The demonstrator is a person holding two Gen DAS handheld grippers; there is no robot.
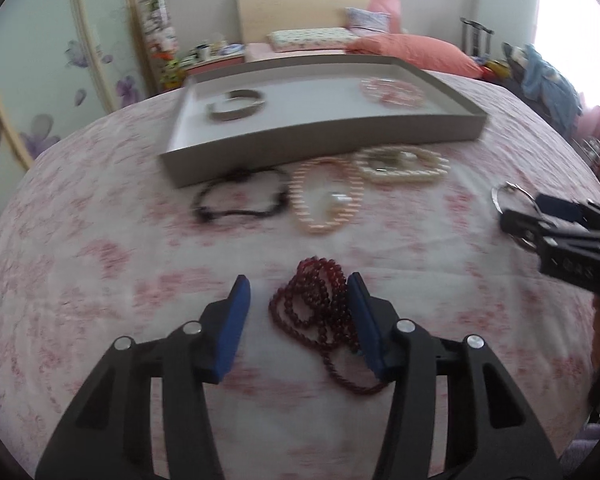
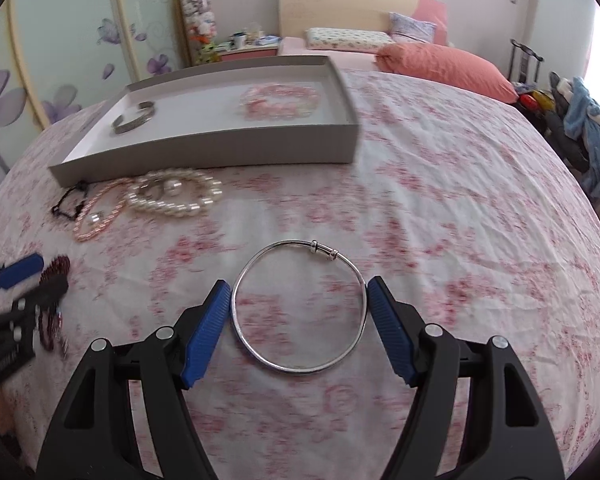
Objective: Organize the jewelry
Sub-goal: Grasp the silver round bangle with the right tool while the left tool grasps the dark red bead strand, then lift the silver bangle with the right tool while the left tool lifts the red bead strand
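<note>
Two claws hang low over a bed with a pink flowery sheet [image 2: 440, 200], and each one has picked its own piece of jewelry.

The left claw [image 1: 298, 316] is spread wide, gripping nothing. The dark red bead necklace [image 1: 320, 312] lies in a heap on the sheet between its two blue pads, pushed up against the right-hand one. I think the claw sits this way so that one squeeze will catch the whole pile at once.

The right claw [image 2: 300, 328] is wide apart too, with nothing in its grip. The thin silver bangle [image 2: 300, 308] lies flat on the sheet, and the two blue pads sit just outside its round edge, one on each side. That looks like a good way to pinch a hoop: press in from both sides so it cannot roll off.

Further up the bed sits a shallow grey tray [image 1: 320, 136]. A wide metal cuff [image 1: 236, 105] and a pink bead bracelet [image 1: 392, 90] lie inside it, well apart, so I guess the tray is where everything should end up.

Just in front of the tray, on the sheet, three more pieces wait side by side: a black bracelet [image 1: 240, 200], a pink pearl string [image 1: 328, 200] and a white pearl bracelet [image 1: 402, 166]. They are laid out apart, so each is easy to grab alone.
</note>
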